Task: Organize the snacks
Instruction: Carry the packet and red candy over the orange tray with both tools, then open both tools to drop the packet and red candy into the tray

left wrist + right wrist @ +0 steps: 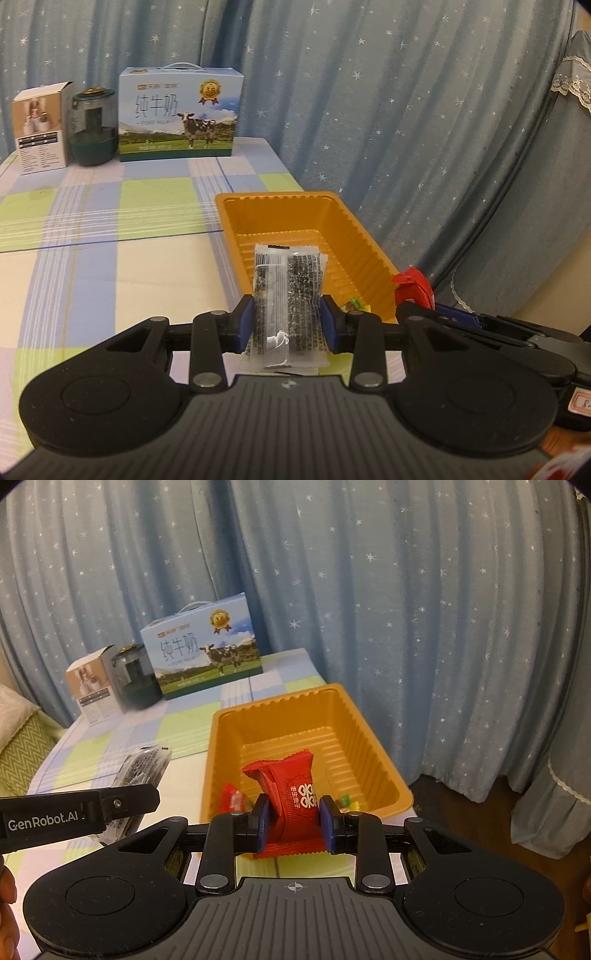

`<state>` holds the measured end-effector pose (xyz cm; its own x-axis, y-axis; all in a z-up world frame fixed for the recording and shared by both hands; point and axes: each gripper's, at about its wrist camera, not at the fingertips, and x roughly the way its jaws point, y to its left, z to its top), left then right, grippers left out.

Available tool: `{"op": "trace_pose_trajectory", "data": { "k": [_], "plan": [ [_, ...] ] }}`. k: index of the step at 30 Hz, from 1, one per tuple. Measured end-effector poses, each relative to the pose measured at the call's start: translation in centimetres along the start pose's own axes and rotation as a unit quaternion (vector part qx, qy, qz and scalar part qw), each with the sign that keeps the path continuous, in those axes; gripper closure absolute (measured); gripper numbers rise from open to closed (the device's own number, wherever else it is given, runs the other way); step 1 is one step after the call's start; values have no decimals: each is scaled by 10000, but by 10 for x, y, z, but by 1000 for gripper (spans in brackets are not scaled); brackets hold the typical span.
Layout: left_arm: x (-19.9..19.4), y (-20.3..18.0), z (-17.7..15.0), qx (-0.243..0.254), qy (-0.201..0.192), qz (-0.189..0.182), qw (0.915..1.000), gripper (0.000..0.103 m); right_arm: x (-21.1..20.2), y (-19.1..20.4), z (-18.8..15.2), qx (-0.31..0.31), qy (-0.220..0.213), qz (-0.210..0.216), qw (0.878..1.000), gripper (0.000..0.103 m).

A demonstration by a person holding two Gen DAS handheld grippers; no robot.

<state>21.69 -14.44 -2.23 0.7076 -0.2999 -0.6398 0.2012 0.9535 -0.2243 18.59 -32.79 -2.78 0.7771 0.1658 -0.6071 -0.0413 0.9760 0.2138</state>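
My left gripper is shut on a clear packet of black sesame snack and holds it above the near left corner of the orange tray. My right gripper is shut on a red snack packet and holds it above the near edge of the same tray. The right gripper with its red packet also shows at the right of the left wrist view. The left gripper with the sesame packet shows at the left of the right wrist view. A small red candy and a green-yellow candy lie in the tray.
A milk carton box, a dark green jar and a small white box stand at the far end of the checked tablecloth. Blue starred curtains hang behind. The table's right edge runs just past the tray.
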Motion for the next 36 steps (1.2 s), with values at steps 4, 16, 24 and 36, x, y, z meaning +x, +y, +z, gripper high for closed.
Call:
{"op": "trace_pose_trajectory", "data": {
  "k": [4,16,24,36],
  "plan": [
    [17,0,10,-17,13,-49,10000,69,15,-8,12,-26,-5,-30,10000,74],
    [65,-3,29,-37,88,-169,9998,69,58,-21,45,-22,97,-35,9999,74],
    [91,-2,36,-88,141,-231,9996,69,78,-22,54,-39,142,-47,9999,74],
    [94,8,33,41,38,-17,10000,54,79,-33,53,114,142,-65,9998,74]
  ]
}}
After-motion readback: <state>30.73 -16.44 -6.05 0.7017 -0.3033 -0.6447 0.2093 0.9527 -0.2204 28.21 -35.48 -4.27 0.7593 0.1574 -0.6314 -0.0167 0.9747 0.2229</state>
